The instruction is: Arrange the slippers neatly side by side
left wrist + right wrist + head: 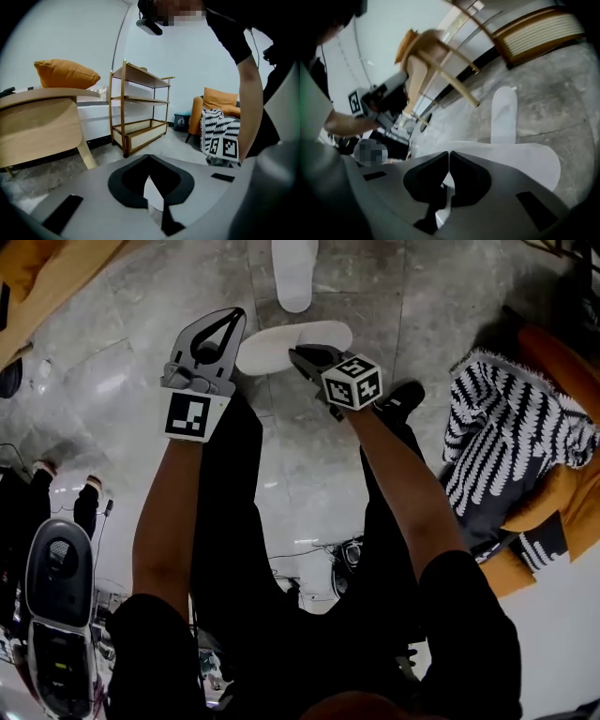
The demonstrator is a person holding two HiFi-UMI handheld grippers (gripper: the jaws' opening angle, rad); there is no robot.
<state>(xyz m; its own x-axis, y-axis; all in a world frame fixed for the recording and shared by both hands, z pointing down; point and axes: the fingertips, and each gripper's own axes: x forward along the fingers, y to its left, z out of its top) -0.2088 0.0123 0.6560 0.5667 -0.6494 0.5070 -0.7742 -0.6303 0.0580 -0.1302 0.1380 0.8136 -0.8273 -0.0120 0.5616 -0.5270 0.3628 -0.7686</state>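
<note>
Slipper (272, 348) looks light n floppy; right fingers (314, 360) pinching its edge, decent hold; left fingers (190, 337) clenched, empty.

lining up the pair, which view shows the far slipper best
The right gripper view: the far slipper lies at nearly full length on the floor beyond the near slipper. The head view crops it at the top edge, showing one end only. The left gripper view faces a wooden shelf and misses it.
</note>
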